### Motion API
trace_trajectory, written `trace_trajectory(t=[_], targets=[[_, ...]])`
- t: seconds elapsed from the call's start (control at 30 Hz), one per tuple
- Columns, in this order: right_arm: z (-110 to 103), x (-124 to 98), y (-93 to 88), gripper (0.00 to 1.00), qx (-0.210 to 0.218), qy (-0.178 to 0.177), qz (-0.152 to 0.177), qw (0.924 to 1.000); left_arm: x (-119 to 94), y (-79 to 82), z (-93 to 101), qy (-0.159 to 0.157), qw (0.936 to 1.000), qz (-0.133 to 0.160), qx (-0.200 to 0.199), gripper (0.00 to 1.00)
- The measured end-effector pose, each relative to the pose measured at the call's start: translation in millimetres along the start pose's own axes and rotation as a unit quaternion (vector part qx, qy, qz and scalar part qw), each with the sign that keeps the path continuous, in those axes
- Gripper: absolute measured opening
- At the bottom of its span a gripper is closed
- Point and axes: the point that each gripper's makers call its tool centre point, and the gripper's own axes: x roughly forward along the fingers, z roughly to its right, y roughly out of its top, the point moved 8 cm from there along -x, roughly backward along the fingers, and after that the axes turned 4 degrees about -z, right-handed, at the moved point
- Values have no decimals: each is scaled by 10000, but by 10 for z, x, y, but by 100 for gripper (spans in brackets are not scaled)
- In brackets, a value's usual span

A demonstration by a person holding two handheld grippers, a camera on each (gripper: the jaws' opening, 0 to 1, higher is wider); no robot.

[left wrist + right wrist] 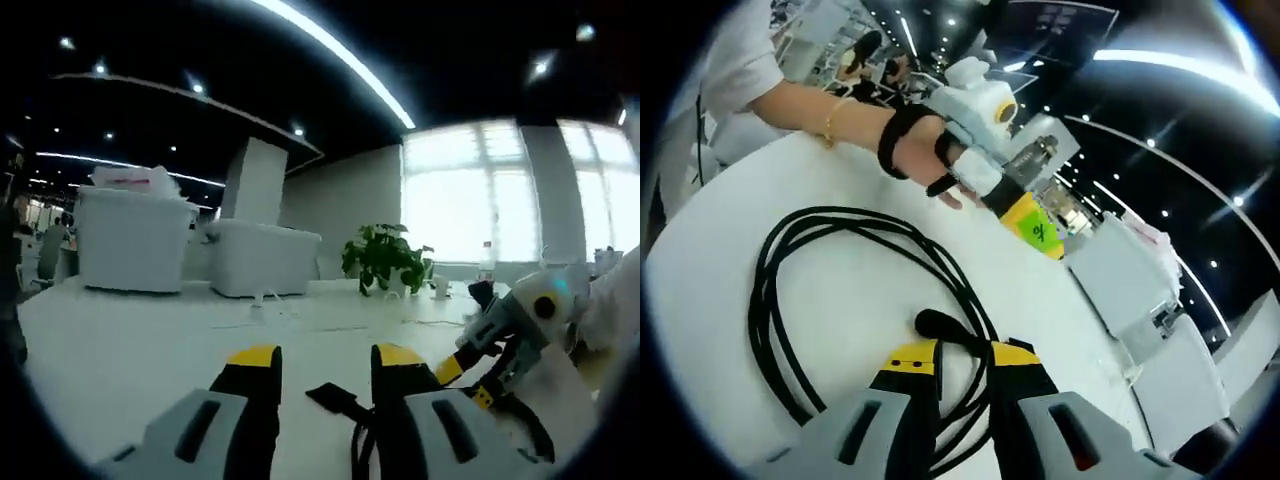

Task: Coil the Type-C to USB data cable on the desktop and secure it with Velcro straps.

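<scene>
The black data cable [770, 300] lies in a loose coil of several loops on the white desktop [855, 290]. My right gripper [964, 358] is shut on the bunched strands at the coil's near side. A rounded black cable end [933, 322] sticks out just past its jaws. My left gripper [1038, 232], held by a hand, hovers beyond the coil. In the left gripper view, the left gripper [327, 356] is open, and a flat black strap-like tab [333, 399] lies between its jaws. The right gripper [467, 383] comes in from the right, low over the desktop.
White storage boxes [130, 240] stand at the back of the desktop [120, 350], with a potted plant [385, 258] and small items by the bright windows. A person's forearm [805, 105] with a bracelet reaches over the table's far side. More boxes [1120, 275] stand beyond.
</scene>
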Motion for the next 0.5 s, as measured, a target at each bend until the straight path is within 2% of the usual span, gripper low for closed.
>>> trace_trajectory(t=[0.07,0.17,0.4,0.5], targets=[[-1,25,13,17,-102,24,-54,9999,52,-49,27,127,9989,-233,397,37],[-6,45,27,17,-222,24,-70,9997,79,-164,45,282,9933,-621,929,32],[3,92,32,14,-13,-179,271,9995,92,-270,14,259,9930,-893,729,32],[0,105,42,9,78,-225,434,9988,102,-300,26,286,9910,-981,865,32]])
